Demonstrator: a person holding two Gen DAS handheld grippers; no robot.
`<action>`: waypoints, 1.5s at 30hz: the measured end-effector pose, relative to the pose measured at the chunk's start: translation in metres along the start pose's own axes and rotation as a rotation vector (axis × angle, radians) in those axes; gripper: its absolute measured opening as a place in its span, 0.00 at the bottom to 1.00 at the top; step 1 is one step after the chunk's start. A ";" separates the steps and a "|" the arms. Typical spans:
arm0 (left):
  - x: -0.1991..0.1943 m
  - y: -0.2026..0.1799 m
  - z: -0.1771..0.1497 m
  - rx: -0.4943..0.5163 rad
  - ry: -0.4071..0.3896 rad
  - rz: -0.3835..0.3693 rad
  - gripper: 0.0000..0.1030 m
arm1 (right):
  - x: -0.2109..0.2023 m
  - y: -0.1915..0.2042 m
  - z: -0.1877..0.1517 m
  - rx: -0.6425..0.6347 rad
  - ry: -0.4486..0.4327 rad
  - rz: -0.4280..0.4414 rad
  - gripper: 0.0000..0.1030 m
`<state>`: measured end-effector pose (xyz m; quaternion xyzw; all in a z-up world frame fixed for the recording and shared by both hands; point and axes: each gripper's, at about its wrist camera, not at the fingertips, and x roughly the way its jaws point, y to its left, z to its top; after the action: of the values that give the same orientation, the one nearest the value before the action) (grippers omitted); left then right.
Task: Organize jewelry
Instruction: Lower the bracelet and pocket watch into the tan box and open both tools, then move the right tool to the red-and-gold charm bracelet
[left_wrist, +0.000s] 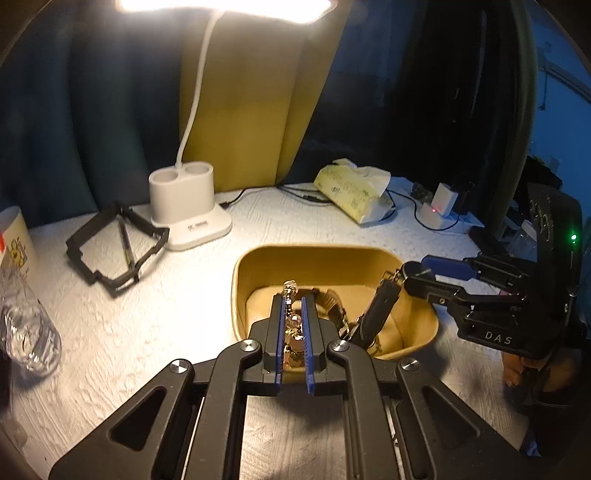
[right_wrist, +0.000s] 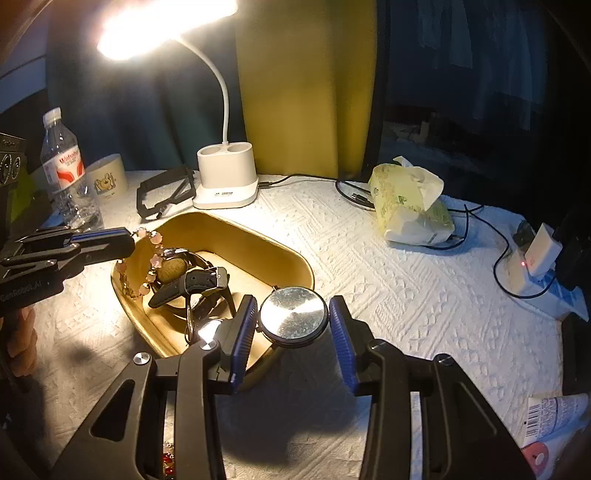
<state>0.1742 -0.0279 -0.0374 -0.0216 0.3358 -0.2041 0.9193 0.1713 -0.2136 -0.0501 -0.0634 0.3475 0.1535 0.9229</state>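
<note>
White textured table cover (right_wrist: 388, 295); lit desk lamp (right_wrist: 225, 177); dark curtain (left_wrist: 92, 129) behind.

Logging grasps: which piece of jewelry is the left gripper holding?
The pink beaded bracelet, pinched by the left gripper above the yellow tray; the watches lie elsewhere.

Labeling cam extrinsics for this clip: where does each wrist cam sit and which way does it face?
Left wrist: on the left gripper, facing the desk's back over the gold tray; own fingers pinch the pink bead bracelet; right gripper shows at right.
Right wrist: on the right gripper, facing the back from the tray's right end; round watch between its open fingers; left gripper and a hand at left.
Shared: tray, lamp base, tissue pack.
</note>
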 end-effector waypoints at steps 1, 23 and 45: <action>0.001 0.001 -0.001 -0.002 0.005 0.003 0.09 | 0.000 0.002 0.000 -0.008 0.002 -0.007 0.39; -0.027 0.000 -0.004 -0.010 -0.037 0.022 0.27 | -0.016 0.016 -0.005 -0.020 0.013 -0.015 0.39; -0.085 -0.019 -0.055 -0.039 -0.043 0.035 0.46 | -0.065 0.035 -0.054 -0.002 0.022 -0.005 0.39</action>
<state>0.0743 -0.0073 -0.0247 -0.0379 0.3200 -0.1810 0.9292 0.0807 -0.2082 -0.0480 -0.0670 0.3575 0.1506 0.9192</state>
